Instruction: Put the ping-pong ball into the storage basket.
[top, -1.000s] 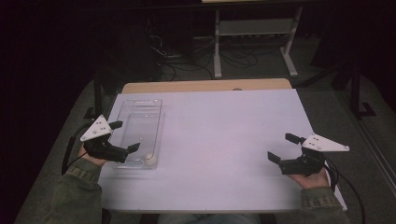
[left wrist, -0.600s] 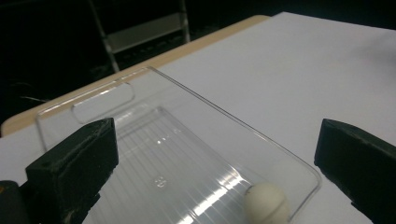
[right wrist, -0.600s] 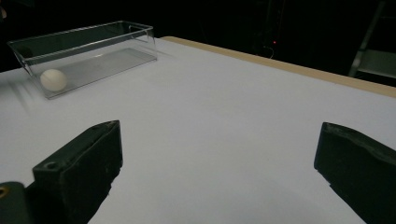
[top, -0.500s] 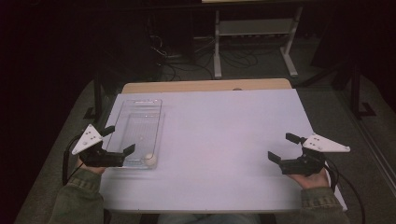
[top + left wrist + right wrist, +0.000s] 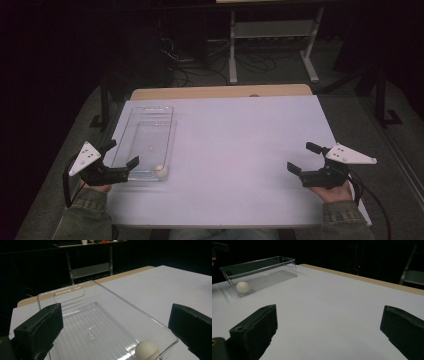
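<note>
The white ball (image 5: 160,170) lay inside the clear tray (image 5: 144,107), in its near right corner and, as far as I could tell through the glare, touching the end wall. From that I judged the placing done, with little left except drawing my hands away. My left tool (image 5: 121,154) hung just off the tray's near end with its jaws wide and nothing between them, the ball sitting low ahead of them in the left gripper view (image 5: 147,350). My right tool (image 5: 308,157) sat well apart on the far side of the white bench (image 5: 240,150), jaws also wide and empty. I counted one ball, one tray, two tools and one bench.
</note>
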{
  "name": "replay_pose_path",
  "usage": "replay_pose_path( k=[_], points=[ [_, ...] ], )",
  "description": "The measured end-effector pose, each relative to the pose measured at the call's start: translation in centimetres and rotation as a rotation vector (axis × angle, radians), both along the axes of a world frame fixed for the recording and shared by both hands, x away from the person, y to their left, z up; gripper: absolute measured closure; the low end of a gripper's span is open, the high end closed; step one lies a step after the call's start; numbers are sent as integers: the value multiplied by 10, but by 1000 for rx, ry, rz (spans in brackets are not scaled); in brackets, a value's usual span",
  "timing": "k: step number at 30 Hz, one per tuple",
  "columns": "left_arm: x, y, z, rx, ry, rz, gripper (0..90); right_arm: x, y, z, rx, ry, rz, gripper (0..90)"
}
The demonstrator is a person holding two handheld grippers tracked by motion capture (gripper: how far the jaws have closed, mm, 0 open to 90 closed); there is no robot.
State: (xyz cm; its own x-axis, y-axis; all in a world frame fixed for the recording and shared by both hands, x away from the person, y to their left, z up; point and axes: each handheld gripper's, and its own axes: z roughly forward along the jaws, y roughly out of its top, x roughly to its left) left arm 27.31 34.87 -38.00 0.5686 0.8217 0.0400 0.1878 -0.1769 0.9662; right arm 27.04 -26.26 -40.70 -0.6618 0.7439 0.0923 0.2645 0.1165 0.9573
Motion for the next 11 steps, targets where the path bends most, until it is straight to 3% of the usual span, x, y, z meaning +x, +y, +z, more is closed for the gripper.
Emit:
replay_pose_path(
  k=[11],
  points=[
    [-6,5,-4,0,-29,4,0,-1,-3,-2,23,-7,-3,7]
  ],
)
